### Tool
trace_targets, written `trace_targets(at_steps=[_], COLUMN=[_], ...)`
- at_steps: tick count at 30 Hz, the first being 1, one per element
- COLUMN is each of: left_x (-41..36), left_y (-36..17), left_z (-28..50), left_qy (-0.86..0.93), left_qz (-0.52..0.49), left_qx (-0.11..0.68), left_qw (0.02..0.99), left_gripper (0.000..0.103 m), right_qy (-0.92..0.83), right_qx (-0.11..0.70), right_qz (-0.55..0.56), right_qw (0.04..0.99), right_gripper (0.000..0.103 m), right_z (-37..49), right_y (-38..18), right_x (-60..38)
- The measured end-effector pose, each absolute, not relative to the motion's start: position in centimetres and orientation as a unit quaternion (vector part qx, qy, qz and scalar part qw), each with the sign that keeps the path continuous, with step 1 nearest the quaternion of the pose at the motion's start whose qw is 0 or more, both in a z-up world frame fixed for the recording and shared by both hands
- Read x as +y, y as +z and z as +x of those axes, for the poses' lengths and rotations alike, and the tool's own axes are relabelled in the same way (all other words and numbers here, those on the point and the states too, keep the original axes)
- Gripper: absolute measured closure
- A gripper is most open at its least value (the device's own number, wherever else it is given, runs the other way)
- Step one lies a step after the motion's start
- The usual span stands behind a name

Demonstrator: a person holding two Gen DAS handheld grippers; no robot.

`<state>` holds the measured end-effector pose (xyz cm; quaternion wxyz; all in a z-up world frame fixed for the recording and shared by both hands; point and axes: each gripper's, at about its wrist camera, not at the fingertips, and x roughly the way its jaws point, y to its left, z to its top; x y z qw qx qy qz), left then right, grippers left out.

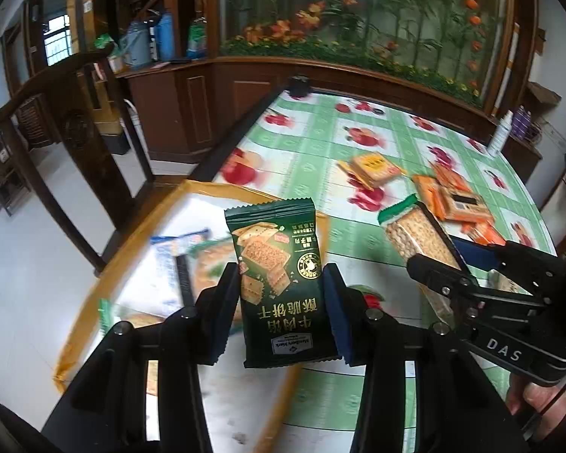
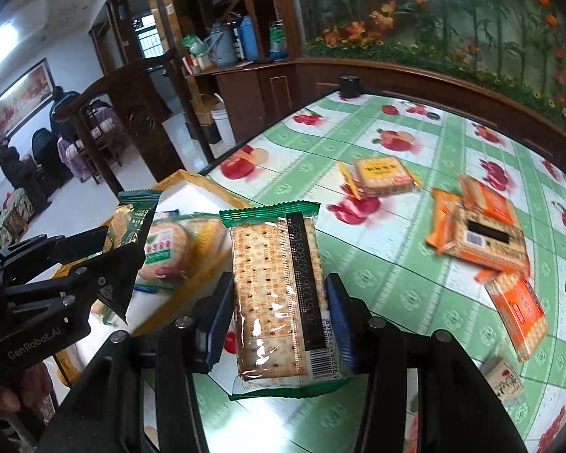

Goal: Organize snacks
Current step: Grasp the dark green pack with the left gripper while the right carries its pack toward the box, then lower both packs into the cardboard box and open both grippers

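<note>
My left gripper [image 1: 281, 288] is shut on a dark green cracker packet [image 1: 279, 283] and holds it above a yellow-rimmed white tray [image 1: 132, 260]. My right gripper [image 2: 279, 302] is shut on a clear cracker pack with green ends [image 2: 275, 298], held above the table just right of the tray [image 2: 207, 185]. The tray holds several snack packs [image 2: 169, 249]. Each gripper shows in the other's view: the right one [image 1: 441, 264] with its pack [image 1: 419, 234], the left one [image 2: 105, 249] with its green packet [image 2: 132, 219].
On the green fruit-print tablecloth [image 2: 377, 271] lie a yellow cracker pack [image 2: 385, 175] and several orange packs [image 2: 479, 234]. A small box [image 2: 503, 377] lies at the right. A white bottle [image 1: 500, 134] stands at the far edge. A wooden chair [image 1: 56, 113] stands left.
</note>
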<state>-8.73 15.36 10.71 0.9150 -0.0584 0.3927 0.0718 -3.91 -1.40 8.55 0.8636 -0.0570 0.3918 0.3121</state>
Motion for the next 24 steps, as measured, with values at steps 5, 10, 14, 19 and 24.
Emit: trace_targets(at_steps=[5, 10, 14, 19, 24], left_x=[18.4, 21.0, 22.7, 24.2, 25.0], left_y=[11.2, 10.7, 9.7, 8.3, 7.4], left_z=[-9.1, -9.3, -9.3, -9.2, -9.0], left_qy=[0.098, 0.12, 0.133, 0.143, 0.151], left_qz=[-0.07, -0.076, -0.084, -0.089, -0.087], left_qx=[0.389, 0.393, 0.404, 0.417, 0.428], left_qw=[0.913, 0.908, 0.901, 0.893, 0.887], left_gripper=[0.057, 0.057, 0.057, 0.057, 0.056], right_qy=[0.33, 0.35, 0.364, 0.379, 0.385], right_qx=[0.386, 0.39, 0.398, 0.41, 0.428], right_qz=[-0.068, -0.073, -0.083, -0.092, -0.101], right_qw=[0.859, 0.849, 0.838, 0.825, 0.812], right_gripper=[0.055, 0.055, 0.055, 0.055, 0.055], right_z=[-3.9, -3.3, -2.8, -2.6, -2.1], right_y=[9.2, 9.1, 8.8, 8.0, 6.6], right_x=[1.0, 3.5, 6.0, 8.8, 11.3])
